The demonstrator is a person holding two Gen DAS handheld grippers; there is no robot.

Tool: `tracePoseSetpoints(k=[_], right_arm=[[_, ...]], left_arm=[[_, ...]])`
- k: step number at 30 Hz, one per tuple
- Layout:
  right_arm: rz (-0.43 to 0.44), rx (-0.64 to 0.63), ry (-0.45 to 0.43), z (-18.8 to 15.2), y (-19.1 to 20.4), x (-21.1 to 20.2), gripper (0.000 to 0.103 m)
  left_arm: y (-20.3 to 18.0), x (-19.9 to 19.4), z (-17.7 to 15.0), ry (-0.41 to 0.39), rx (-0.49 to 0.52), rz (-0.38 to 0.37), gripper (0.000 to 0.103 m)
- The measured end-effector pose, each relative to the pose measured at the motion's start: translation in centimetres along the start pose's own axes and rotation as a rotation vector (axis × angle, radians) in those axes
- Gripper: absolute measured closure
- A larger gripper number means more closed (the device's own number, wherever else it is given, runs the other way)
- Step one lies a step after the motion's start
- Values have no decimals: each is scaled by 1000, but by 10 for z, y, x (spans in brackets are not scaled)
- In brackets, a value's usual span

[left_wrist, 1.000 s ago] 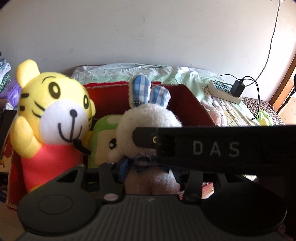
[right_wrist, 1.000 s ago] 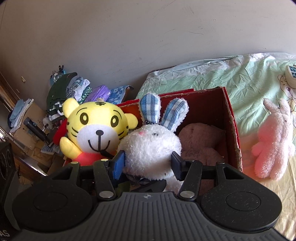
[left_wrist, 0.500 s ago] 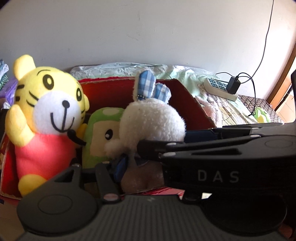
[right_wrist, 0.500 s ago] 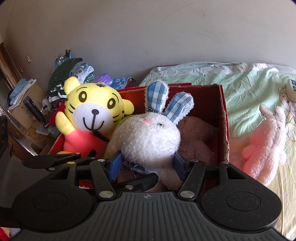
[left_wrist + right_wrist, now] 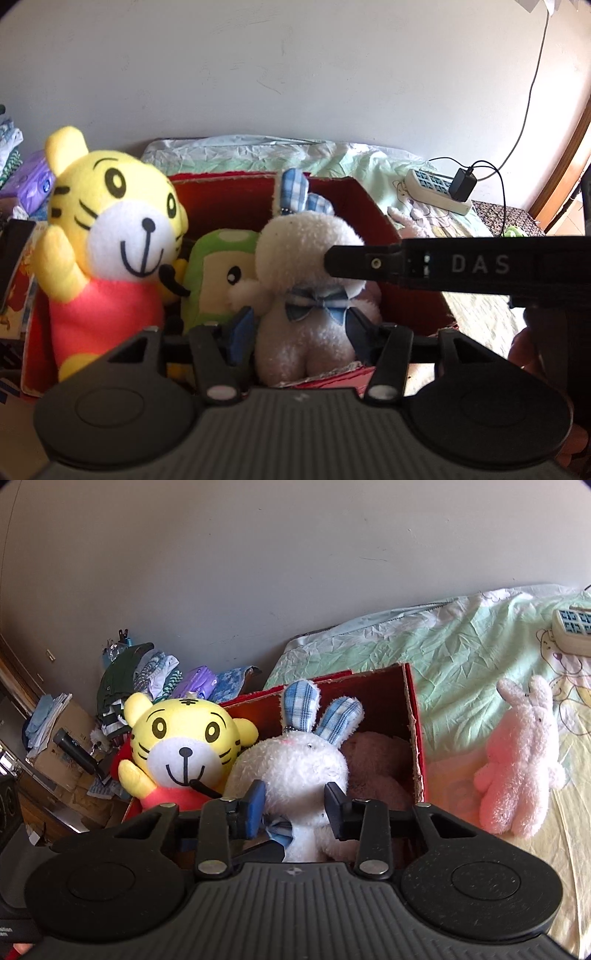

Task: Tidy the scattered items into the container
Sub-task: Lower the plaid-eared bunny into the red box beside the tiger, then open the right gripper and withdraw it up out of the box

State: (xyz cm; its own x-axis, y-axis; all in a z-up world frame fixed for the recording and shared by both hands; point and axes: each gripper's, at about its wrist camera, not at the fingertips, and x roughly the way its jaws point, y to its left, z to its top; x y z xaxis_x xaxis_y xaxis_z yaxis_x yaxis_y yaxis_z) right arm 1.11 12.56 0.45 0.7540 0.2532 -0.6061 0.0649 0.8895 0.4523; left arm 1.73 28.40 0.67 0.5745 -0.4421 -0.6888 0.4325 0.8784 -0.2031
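A white bunny (image 5: 306, 251) with blue checked ears hangs upright over the near edge of the red cardboard box (image 5: 229, 199). My left gripper (image 5: 299, 328) is shut on its lower body. From the right, my right gripper (image 5: 328, 260) reaches across to its neck. In the right wrist view the right gripper (image 5: 293, 805) is shut on the bunny (image 5: 295, 768) just under the head. Inside the box (image 5: 410, 716) are a yellow tiger (image 5: 184, 746), a green plush (image 5: 218, 273) and a brownish plush (image 5: 376, 760). A pink bunny (image 5: 521, 764) lies on the bed, right of the box.
The box stands on a bed with a green patterned sheet (image 5: 461, 646) against a wall. A power strip (image 5: 436, 192) with a plugged charger lies at the back right. Left of the bed are a clothes pile (image 5: 147, 672) and cartons (image 5: 66, 738).
The right gripper's fingers have closed in on the white bunny's neck. The bunny has been lifted and sits more upright. Both grippers pulled back slightly from the box.
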Motion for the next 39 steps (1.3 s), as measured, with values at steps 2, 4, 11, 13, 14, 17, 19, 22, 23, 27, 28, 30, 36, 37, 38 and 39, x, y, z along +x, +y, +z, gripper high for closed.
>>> tracePoseSetpoints(k=[2,4,11,13,14,17,19,22,23,27,28,30,36,37,38,39], right_arm=[[-17,10,0,0,-2,1,66],[-46,1,-4,0,-3,0,67],[-44,19,-12,2,-13,0,67],[-19,42,-10,3,-17,0,67],[-10,40,-3,3,-17,2,67],[-19,16,6,0,-13,8,67],[-8,25,0,1,-13,7,66],[7,35,-6,1,-14,2,66],[11,40,-9,2,-15,0,66],[-14,30,-17,2,-15,-3,66],[-19,28,-14,2,-15,-3,66],[-24,29,-12,1,-16,-3,66],[-22,35,5,-2,-17,-1,66],[-20,39,6,-2,-17,-1,66],[-18,42,6,-3,-17,-2,66],[-19,42,6,-3,-17,-3,66]], left_arm=[[-5,9,2,22,5,-11,49],[-11,17,2,36,15,-19,50],[-18,29,6,37,45,-11,43],[-19,28,7,35,51,-13,42],[-19,27,5,34,56,-14,40],[-20,29,0,37,67,-3,39],[-22,27,-1,31,82,7,39],[-17,24,3,36,53,-7,39],[-13,23,4,42,35,-10,40],[-5,20,10,57,-15,-2,41],[-4,20,11,57,-15,8,41],[-3,21,12,62,-11,30,41],[-8,28,12,91,-5,53,42],[-9,29,12,97,-2,62,42],[-9,30,12,103,-2,69,42],[-9,30,13,108,-6,73,42]])
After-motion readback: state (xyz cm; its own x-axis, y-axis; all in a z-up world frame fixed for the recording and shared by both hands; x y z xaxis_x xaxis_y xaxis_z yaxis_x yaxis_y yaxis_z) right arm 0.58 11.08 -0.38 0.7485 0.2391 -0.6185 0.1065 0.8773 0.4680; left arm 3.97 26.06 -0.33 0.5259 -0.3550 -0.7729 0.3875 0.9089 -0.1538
